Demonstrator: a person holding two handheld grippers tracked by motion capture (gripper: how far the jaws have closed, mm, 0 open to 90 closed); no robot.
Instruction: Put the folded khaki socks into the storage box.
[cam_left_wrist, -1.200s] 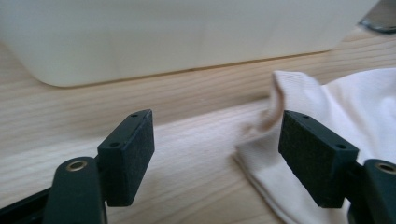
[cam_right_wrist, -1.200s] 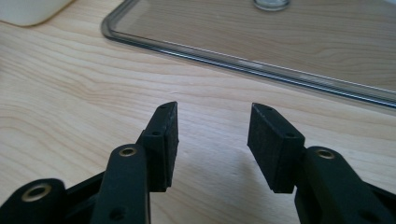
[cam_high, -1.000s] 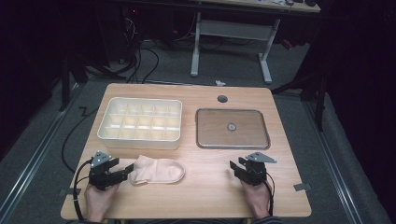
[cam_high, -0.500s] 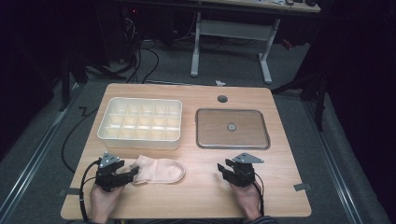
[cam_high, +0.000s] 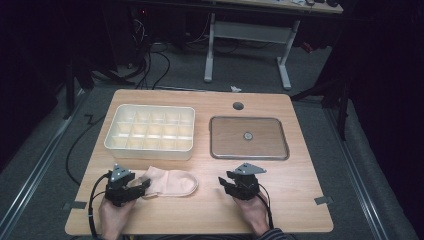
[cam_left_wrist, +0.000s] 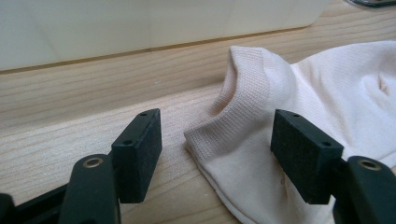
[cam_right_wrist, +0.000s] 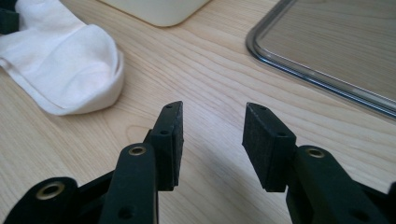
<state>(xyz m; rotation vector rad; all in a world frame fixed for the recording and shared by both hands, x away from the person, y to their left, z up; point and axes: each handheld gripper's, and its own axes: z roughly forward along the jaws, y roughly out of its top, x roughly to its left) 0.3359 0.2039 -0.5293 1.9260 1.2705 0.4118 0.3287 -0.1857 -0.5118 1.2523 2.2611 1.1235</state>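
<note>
A pale pink sock (cam_high: 170, 182) lies flat near the table's front edge, toe to the right. My left gripper (cam_high: 141, 186) is at its cuff end. In the left gripper view the ribbed cuff (cam_left_wrist: 233, 126) stands between the pads of that gripper (cam_left_wrist: 217, 149). The jaws have just been closing, and the left pad (cam_left_wrist: 140, 149) still shows a gap to the cloth. My right gripper (cam_high: 224, 182) rests to the right of the toe. Its jaws (cam_right_wrist: 212, 135) have narrowed a little and stand open over bare wood, with the sock's toe (cam_right_wrist: 70, 70) off to their left.
A cream box with several compartments (cam_high: 150, 150) stands behind the sock. A flat metal tray (cam_high: 248, 156) lies to its right, and its rim (cam_right_wrist: 299, 74) is close to my right gripper. A cable hole (cam_high: 238, 106) sits near the back edge.
My right gripper has slid left along the front of the table towards the sock's toe. The left gripper has stayed at the cuff.
</note>
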